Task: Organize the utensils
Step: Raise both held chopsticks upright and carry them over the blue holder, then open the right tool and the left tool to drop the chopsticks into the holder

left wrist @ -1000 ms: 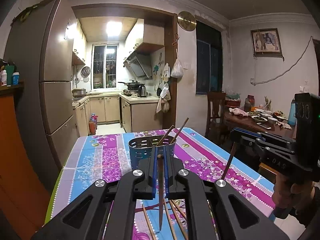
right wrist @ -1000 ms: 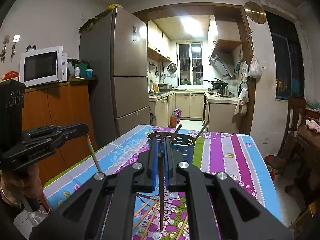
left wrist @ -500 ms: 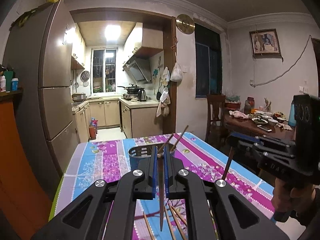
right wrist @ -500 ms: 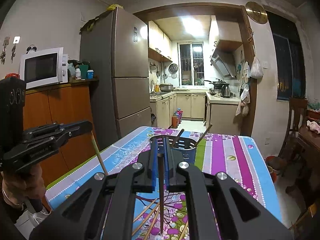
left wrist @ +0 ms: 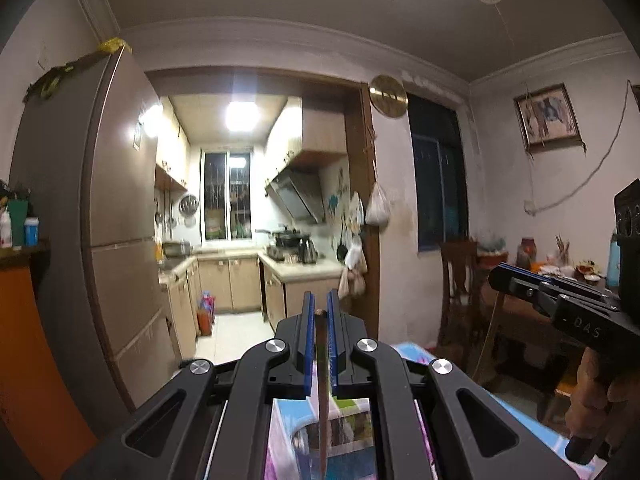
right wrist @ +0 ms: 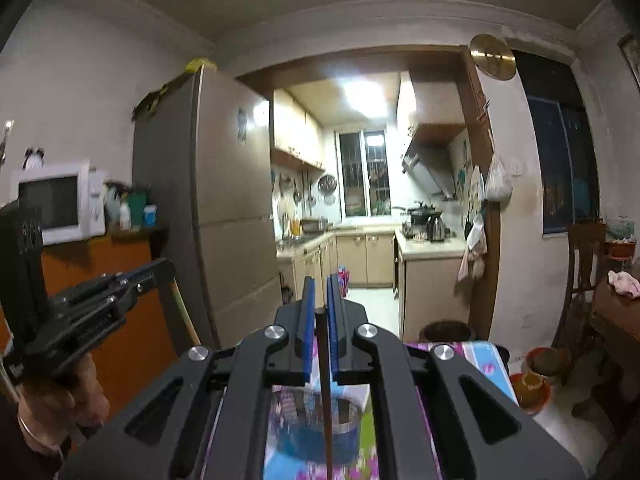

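My left gripper (left wrist: 319, 307) is shut on a brown chopstick (left wrist: 322, 408) that hangs down between its blue pads over the blue slotted utensil holder (left wrist: 344, 440), seen blurred below. My right gripper (right wrist: 319, 286) is shut on another chopstick (right wrist: 326, 400) that hangs over the same holder (right wrist: 312, 432). The right gripper also shows at the right of the left wrist view (left wrist: 496, 276), holding its chopstick (left wrist: 486, 340). The left gripper shows at the left of the right wrist view (right wrist: 168, 268) with its chopstick (right wrist: 184, 312).
The striped floral tablecloth (right wrist: 476, 354) covers the table below both grippers. A tall fridge (right wrist: 224, 208) and an orange cabinet with a microwave (right wrist: 56, 200) stand left. A dining table with dishes (left wrist: 560, 276) and a chair (left wrist: 460, 292) stand right. The kitchen lies straight ahead.
Both grippers have risen and moved forward with their chopsticks. The utensil holder has dropped from mid-view to beneath the jaws. The loose chopsticks on the table are out of view.
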`<state>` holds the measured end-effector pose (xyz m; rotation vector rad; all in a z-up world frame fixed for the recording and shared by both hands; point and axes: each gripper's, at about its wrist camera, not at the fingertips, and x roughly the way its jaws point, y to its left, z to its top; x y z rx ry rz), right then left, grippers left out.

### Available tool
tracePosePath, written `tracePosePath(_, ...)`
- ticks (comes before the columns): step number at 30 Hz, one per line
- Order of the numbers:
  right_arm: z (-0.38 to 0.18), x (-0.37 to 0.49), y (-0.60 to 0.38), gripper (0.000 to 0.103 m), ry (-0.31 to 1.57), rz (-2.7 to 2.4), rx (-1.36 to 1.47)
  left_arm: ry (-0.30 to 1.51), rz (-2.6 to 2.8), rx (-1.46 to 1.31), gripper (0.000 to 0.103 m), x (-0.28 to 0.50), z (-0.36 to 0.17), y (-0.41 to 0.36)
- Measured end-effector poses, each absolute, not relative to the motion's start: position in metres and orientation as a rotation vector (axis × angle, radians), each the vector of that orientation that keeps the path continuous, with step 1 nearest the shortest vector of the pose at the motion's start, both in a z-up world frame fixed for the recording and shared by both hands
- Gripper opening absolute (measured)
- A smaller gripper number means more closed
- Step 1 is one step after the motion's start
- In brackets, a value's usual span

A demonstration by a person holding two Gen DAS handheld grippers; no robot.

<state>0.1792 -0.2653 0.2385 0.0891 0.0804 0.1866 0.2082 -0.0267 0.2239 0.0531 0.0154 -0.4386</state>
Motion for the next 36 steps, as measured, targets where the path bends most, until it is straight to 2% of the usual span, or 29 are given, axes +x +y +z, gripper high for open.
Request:
tracePosePath(8, 0.249, 0.255, -0.272, 0.005, 0.045, 0.140, 0.111, -0.015, -0.442, 0.051, 0.007, 0.275, 0.234, -0.050)
tracePosePath(20, 0.156, 0.317, -0.275, 0.005, 0.227, 0.157, 0.254, 0.203, -0.500, 0.042, 0.007, 0.342, 0.138, -0.064)
tracePosePath(28, 0.125, 0.321, -0.281, 0.005, 0.320, 0.147, 0.291, 0.266, -0.483, 0.017, 0.008, 0.356, 0.098, -0.050)
tracePosePath(30, 0.126, 0.317, -0.288, 0.014, 0.325, 0.124, 0.298, 0.263, -0.471, -0.003, 0.008, 0.354, 0.100, -0.042)
tracePosePath(31, 0.128, 0.313, -0.293, 0.023, 0.316, 0.113, 0.304, 0.257, -0.466, -0.015, 0.008, 0.352, 0.104, -0.038)
tracePosePath(35, 0.152, 0.281, -0.315, 0.025, 0.232, 0.050, 0.282, 0.173, -0.430, -0.053, 0.008, 0.326, 0.140, -0.014)
tracePosePath(36, 0.159, 0.269, -0.321, 0.025, 0.211, 0.034, 0.268, 0.148, -0.423, -0.063, 0.011, 0.314, 0.146, -0.005)
